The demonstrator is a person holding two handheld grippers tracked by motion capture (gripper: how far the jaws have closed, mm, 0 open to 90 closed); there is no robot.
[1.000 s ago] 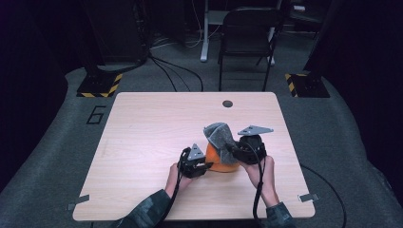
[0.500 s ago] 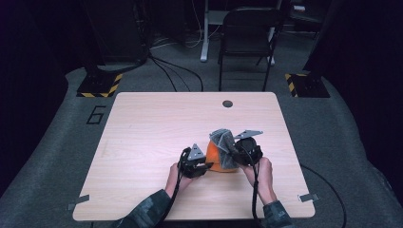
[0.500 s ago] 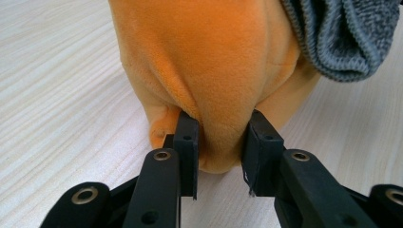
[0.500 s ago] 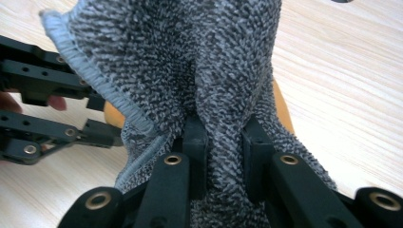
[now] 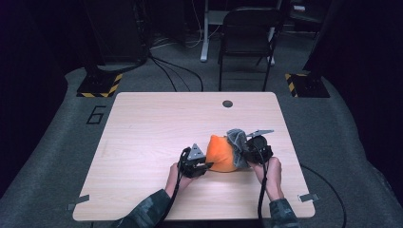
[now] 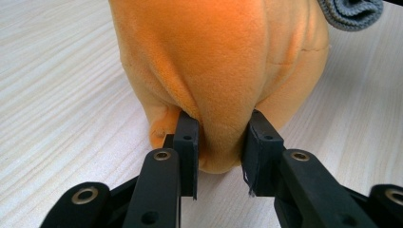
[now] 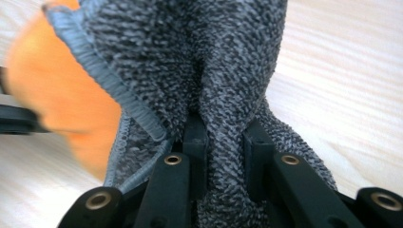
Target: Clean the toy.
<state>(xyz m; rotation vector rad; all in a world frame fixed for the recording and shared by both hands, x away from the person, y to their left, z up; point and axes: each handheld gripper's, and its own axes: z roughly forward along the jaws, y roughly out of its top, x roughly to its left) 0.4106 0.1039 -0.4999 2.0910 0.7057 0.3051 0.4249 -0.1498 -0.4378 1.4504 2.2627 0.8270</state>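
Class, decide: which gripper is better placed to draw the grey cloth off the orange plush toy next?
Probably the right gripper: its jaws already pinch the grey cloth. The left gripper clamps the orange plush toy, anchoring it.

Both forearms reach in over the near edge; the left gripper (image 5: 205, 164) and right gripper (image 5: 247, 151) face each other, each with its 2 jaws pinched together.

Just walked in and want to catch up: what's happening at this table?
A person works two hand-held tools over a wooden table. The left claw is pinched on a fold of an orange plush piece, which rests on the table. The right claw is clamped on a grey knitted cloth bunched against the orange piece's far side.
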